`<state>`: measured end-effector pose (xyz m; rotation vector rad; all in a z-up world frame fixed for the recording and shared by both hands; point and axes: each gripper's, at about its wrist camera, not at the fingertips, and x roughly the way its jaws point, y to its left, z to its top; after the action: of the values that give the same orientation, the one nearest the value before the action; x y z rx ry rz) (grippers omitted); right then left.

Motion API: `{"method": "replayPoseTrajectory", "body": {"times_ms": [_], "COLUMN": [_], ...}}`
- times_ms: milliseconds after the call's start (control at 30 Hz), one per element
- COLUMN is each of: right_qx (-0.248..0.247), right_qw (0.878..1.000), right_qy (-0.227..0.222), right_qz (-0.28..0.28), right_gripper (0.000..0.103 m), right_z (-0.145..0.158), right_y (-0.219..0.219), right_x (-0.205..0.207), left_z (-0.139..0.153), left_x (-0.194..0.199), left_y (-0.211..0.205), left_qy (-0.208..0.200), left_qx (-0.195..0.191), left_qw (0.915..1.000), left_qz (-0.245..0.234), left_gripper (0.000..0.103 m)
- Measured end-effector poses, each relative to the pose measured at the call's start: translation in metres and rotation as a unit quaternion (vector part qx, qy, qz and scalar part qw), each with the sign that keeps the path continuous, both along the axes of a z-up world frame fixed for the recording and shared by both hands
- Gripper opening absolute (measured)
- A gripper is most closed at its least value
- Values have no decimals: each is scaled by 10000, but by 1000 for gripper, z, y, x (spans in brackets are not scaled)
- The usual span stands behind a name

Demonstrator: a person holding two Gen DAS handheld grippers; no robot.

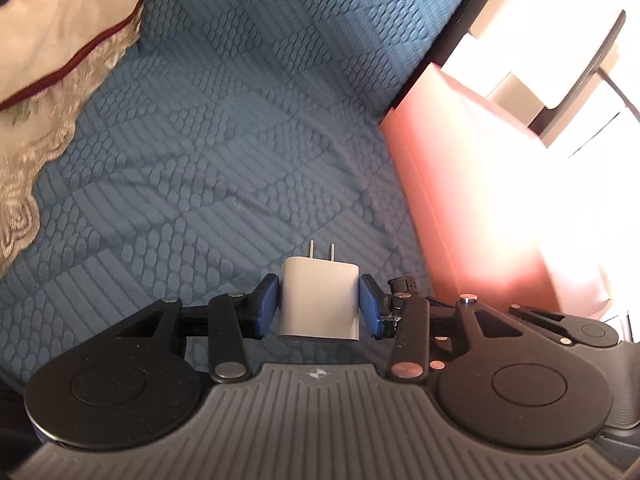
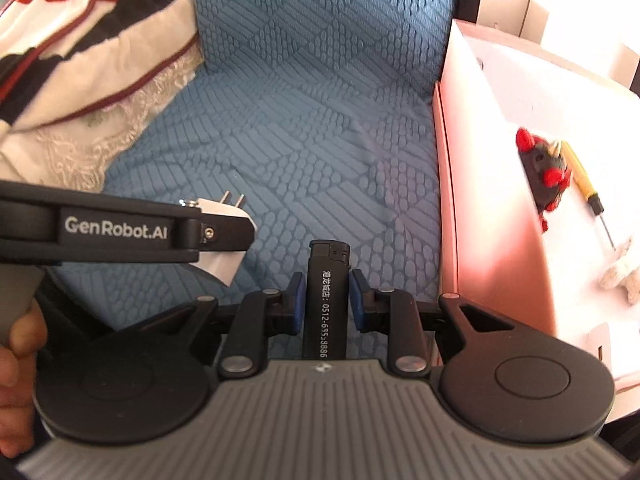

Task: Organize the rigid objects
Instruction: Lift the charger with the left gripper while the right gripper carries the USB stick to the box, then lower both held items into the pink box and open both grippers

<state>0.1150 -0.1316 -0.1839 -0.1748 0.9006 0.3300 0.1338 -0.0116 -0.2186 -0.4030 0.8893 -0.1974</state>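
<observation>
My left gripper (image 1: 319,304) is shut on a white charger plug (image 1: 318,300), prongs pointing forward, held above the blue textured cover (image 1: 224,152). It also shows in the right wrist view, where the plug (image 2: 218,236) sticks out past the left gripper's black arm (image 2: 120,232). My right gripper (image 2: 324,304) is shut on a black lighter (image 2: 325,304) with white print, held upright above the cover, right of the left gripper. A pink box (image 2: 500,128) stands to the right of both.
Inside the pink box lie a black-and-red toy (image 2: 544,168), a yellow-handled screwdriver (image 2: 586,188) and a pale plush piece (image 2: 622,268). A striped cushion with lace trim (image 2: 80,60) lies at the left. White boxes (image 1: 520,48) stand behind the pink box.
</observation>
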Motion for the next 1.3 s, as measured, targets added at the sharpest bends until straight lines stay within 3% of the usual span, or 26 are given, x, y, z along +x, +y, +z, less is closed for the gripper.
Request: {"method": "replayPoseTrajectory", "body": {"times_ms": [200, 433, 533, 667, 967, 1300], "right_qx": [199, 429, 525, 553, 772, 911], "right_qw": [9997, 9978, 9966, 9946, 9921, 9864], "right_qy": [-125, -484, -629, -870, -985, -1323], "right_qz": [37, 149, 121, 91, -30, -342], "right_gripper": [27, 26, 12, 12, 12, 12], "right_z": [25, 74, 94, 116, 132, 167], "right_y": [-6, -19, -28, -41, -76, -129], "right_x": [-1, -6, -5, -2, 7, 12], "left_z": [22, 52, 71, 93, 103, 143], "left_x": [-8, -24, -25, -23, -16, 9], "left_y": [-3, -1, -11, -23, -48, -99], "left_qy": [-225, -425, -596, -786, -802, -1034], "left_qx": [73, -384, -276, -393, -616, -609], "left_qw": [9997, 9979, 9975, 9956, 9940, 9927], "left_qz": [29, 317, 279, 311, 408, 135], "left_gripper": [50, 49, 50, 49, 49, 50]}}
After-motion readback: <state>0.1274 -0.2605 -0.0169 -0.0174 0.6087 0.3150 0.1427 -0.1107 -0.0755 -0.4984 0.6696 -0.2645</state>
